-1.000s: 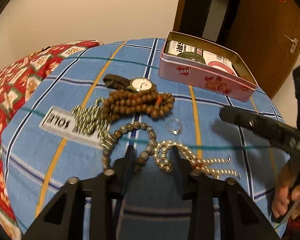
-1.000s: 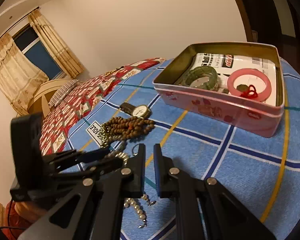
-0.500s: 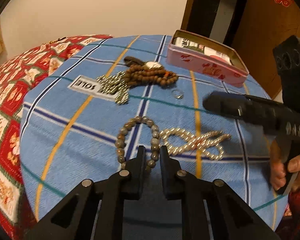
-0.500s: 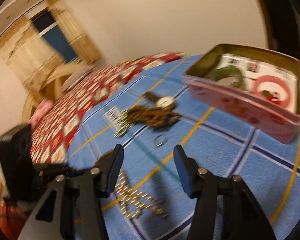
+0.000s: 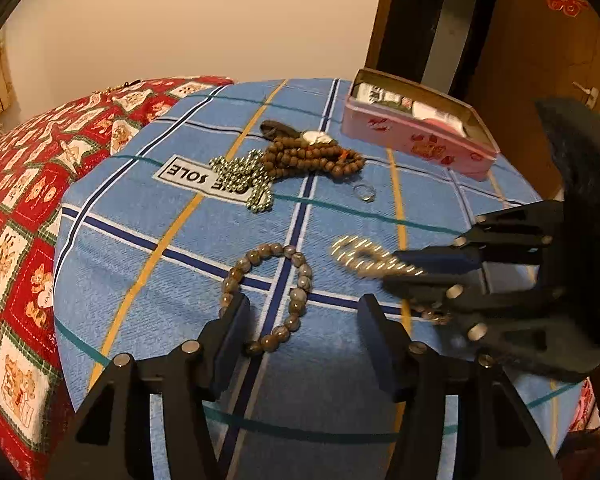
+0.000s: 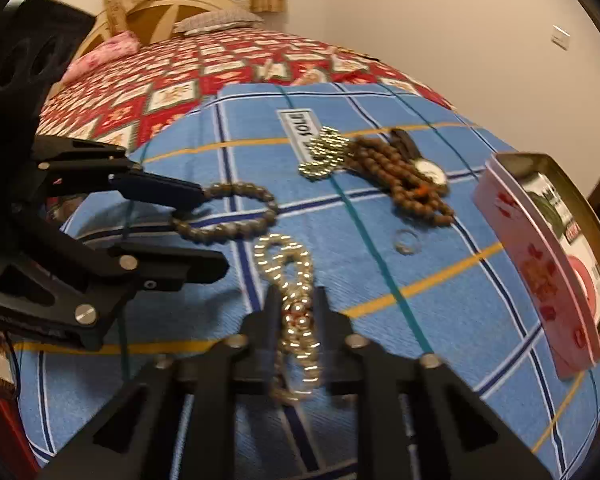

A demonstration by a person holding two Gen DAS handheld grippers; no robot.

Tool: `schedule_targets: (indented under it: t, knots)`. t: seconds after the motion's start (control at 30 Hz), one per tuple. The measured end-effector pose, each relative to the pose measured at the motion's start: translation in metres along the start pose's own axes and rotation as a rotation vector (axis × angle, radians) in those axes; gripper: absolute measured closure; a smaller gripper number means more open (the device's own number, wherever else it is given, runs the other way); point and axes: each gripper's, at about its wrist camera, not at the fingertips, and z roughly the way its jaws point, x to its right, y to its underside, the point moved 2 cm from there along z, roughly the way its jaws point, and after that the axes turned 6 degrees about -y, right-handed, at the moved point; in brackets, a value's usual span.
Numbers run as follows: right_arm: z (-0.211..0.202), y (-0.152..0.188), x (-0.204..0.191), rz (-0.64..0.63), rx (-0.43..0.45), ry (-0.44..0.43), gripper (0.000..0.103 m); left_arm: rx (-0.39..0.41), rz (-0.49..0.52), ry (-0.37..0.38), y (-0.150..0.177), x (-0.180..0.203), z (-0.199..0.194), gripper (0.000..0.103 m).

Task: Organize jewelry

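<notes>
On the blue plaid cloth (image 5: 148,224) lie several pieces of jewelry. My left gripper (image 5: 302,312) is open, its fingers on either side of the near end of a grey-brown bead bracelet (image 5: 268,292); it also shows in the right wrist view (image 6: 204,224). My right gripper (image 6: 296,312) is closed around the near end of a pearl necklace (image 6: 288,268), blurred in the left wrist view (image 5: 364,258). Farther back lie a brown wooden bead strand (image 5: 316,158), a gold bead chain (image 5: 244,176), a watch (image 5: 314,136) and a small ring (image 5: 364,192).
An open pink tin (image 5: 416,144) with bangles inside stands at the far right; it also shows in the right wrist view (image 6: 540,264). A red patterned bedspread (image 5: 16,184) lies to the left. A brown door (image 5: 540,40) stands behind the tin.
My left gripper has opened around the bead bracelet. My right gripper swung down to the left and closed on the pearl necklace.
</notes>
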Motion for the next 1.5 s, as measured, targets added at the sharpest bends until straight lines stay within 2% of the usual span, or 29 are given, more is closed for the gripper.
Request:
schedule_targets:
  t: [0.17,0.27,0.33,0.4,0.5,0.57,0.77,0.97,1.2,1.5]
  knots:
    - [-0.015,0.004,0.032,0.186,0.051,-0.003,0.088,0.018,-0.033,-0.016,0.001,-0.005,0.007,0.046]
    - [-0.031,0.011,0.055,0.324,0.151,-0.081,0.088,0.02,-0.01,-0.034,0.0,-0.003,0.009,0.049]
    - [-0.039,0.016,0.067,0.394,0.213,-0.124,0.088,0.024,0.018,-0.071,0.0,-0.001,0.01,0.059]
    - [-0.046,0.019,0.073,0.432,0.264,-0.143,0.088,0.026,0.014,-0.067,0.0,-0.004,0.009,0.063]
    - [-0.052,0.019,0.075,0.463,0.304,-0.15,0.088,0.031,-0.002,-0.072,0.001,-0.012,0.009,0.078]
    - [-0.052,0.018,0.074,0.468,0.305,-0.151,0.088,0.033,-0.021,-0.073,0.001,-0.017,0.008,0.094]
    - [-0.057,0.019,0.074,0.464,0.329,-0.131,0.088,0.074,-0.096,-0.004,0.005,-0.026,0.003,0.095]
    - [-0.067,0.024,0.08,0.494,0.393,-0.131,0.088,0.222,-0.186,0.114,0.0,-0.031,-0.024,0.095]
    - [-0.083,0.032,0.088,0.544,0.48,-0.111,0.088,0.363,-0.14,0.172,-0.024,-0.01,-0.053,0.095]
    - [-0.117,0.032,0.109,0.592,0.579,-0.017,0.088,0.456,-0.081,0.222,-0.069,0.023,-0.059,0.095]
